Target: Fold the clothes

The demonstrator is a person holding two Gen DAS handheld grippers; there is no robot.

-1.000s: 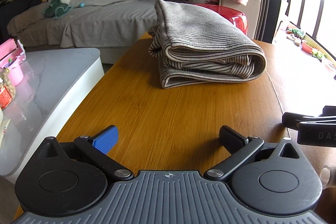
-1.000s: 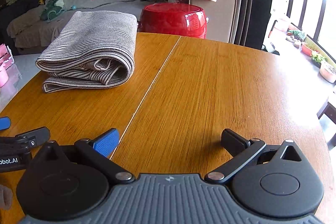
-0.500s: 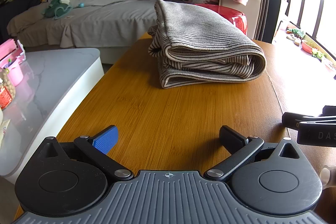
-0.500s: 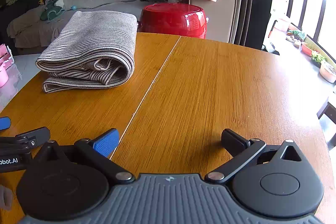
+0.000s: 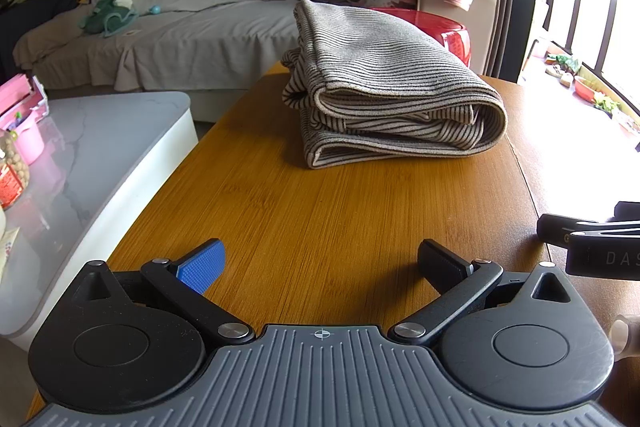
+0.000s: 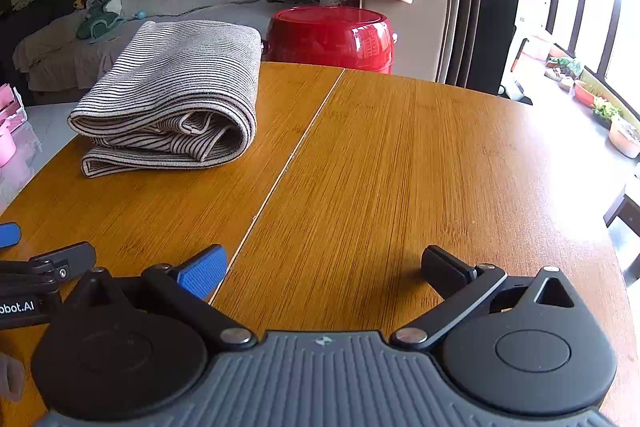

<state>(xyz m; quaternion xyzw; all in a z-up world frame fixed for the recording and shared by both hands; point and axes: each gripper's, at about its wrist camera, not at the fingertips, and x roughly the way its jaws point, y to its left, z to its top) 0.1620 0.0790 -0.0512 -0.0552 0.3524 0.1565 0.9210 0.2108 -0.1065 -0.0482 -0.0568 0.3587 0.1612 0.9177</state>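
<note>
A striped grey and black garment (image 5: pixel 384 87) lies folded in a neat stack on the wooden table (image 5: pixel 320 219); it also shows in the right wrist view (image 6: pixel 176 95) at the table's far left. My left gripper (image 5: pixel 320 263) is open and empty, low over the table, well short of the garment. My right gripper (image 6: pixel 324 267) is open and empty, over the table to the right of the garment. The right gripper's edge shows at the far right of the left wrist view (image 5: pixel 592 243).
A red round stool (image 6: pixel 332 39) stands behind the table's far edge. A white marble side table (image 5: pixel 80 167) with pink containers lies to the left. A grey sofa (image 5: pixel 180 35) with soft toys is behind. Windows are to the right.
</note>
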